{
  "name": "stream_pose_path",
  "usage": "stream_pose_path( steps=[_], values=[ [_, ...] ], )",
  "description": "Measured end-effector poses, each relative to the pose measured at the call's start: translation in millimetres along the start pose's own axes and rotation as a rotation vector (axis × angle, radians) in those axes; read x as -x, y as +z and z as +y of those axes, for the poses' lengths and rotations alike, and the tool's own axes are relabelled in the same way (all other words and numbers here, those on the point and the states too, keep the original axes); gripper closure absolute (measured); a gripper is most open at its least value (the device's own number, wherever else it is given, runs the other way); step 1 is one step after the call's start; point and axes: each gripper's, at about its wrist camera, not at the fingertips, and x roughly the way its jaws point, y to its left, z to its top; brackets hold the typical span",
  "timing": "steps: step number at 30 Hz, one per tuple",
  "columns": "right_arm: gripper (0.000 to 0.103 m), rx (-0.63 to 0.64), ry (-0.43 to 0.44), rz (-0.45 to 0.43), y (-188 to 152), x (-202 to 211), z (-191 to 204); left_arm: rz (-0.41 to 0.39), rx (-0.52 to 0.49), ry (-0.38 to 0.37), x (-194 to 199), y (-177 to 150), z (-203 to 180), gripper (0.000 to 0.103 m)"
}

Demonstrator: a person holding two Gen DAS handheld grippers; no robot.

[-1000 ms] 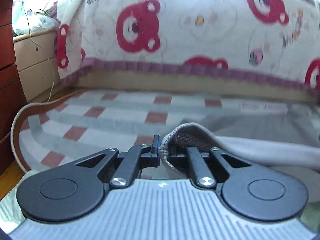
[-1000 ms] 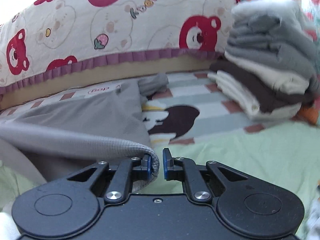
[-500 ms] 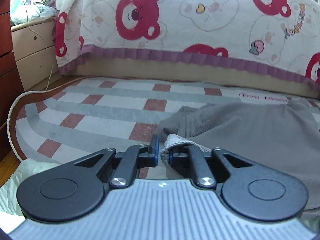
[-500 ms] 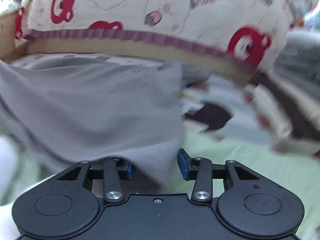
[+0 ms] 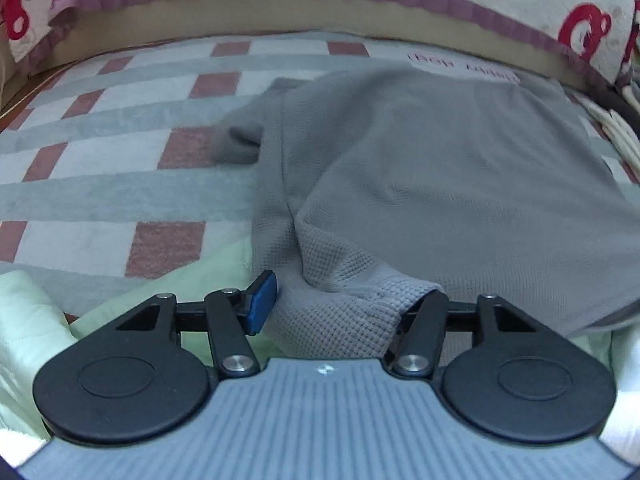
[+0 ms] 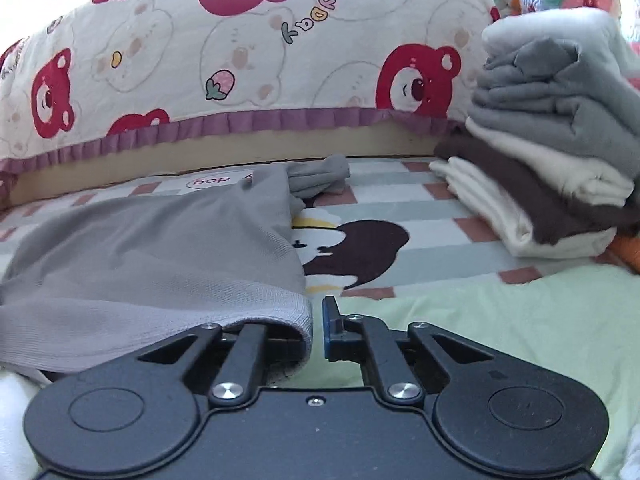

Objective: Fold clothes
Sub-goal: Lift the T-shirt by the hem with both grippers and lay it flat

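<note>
**A:** Grey waffle-knit garment (image 5: 420, 160) spread flat over the checked rug (image 5: 100, 184), soft plush pile in grey, white and brick-red squares. Ribbed hem corner bunched right between the fingers of the left claw (image 5: 344, 308). Sleeve crumpled out to the left side.

**B:** Left claw spread wide apart then? Blue pad (image 5: 262, 304) well clear on one side, other finger hidden under the knit.

**A:** Yep, wide apart, cloth lying loose in the gap, not pinched. Right claw (image 6: 318, 328) nearly together, only a thin gap showing. Hem of the same garment (image 6: 160, 264) draped over its left finger, edge curling down into that gap. Can't tell whether actually clamped on it.

**B:** Over in the right wrist view: folded stack (image 6: 560, 152) to the far right, well apart from the claw. Smooth grey layers on top, cream and dark brown below, edges rounded and a bit slumped.

**A:** Behind everything, quilted bear-print cover (image 6: 240, 60) with a pleated purple frill. Pale green padded blanket (image 6: 520, 320) nearest the right claw, cartoon figure printed on the rug just beyond.
</note>
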Motion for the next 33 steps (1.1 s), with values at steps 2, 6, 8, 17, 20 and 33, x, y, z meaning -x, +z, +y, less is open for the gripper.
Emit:
stream_pose_path(
  steps=[2,6,8,17,20,33],
  values=[
    [0.090,-0.005,0.020,0.000,-2,-1,1,-0.014,0.042,0.010,2,0,7,0.096],
    [0.089,-0.021,0.060,0.002,-3,-5,3,-0.081,0.114,0.046,12,1,18,0.096],
    [0.097,-0.052,0.082,-0.007,0,-6,0,-0.088,0.129,0.025,14,3,21,0.090],
    [0.081,-0.095,0.047,0.041,2,-14,-10,0.020,-0.026,0.013,-3,-6,-5,0.098],
    [0.030,-0.161,0.052,0.085,-9,-25,-18,-0.082,0.085,0.049,13,-5,15,0.098],
    [0.100,-0.231,0.288,-0.055,34,43,-40,-0.376,0.207,-0.111,113,-7,49,0.098]
  ],
)
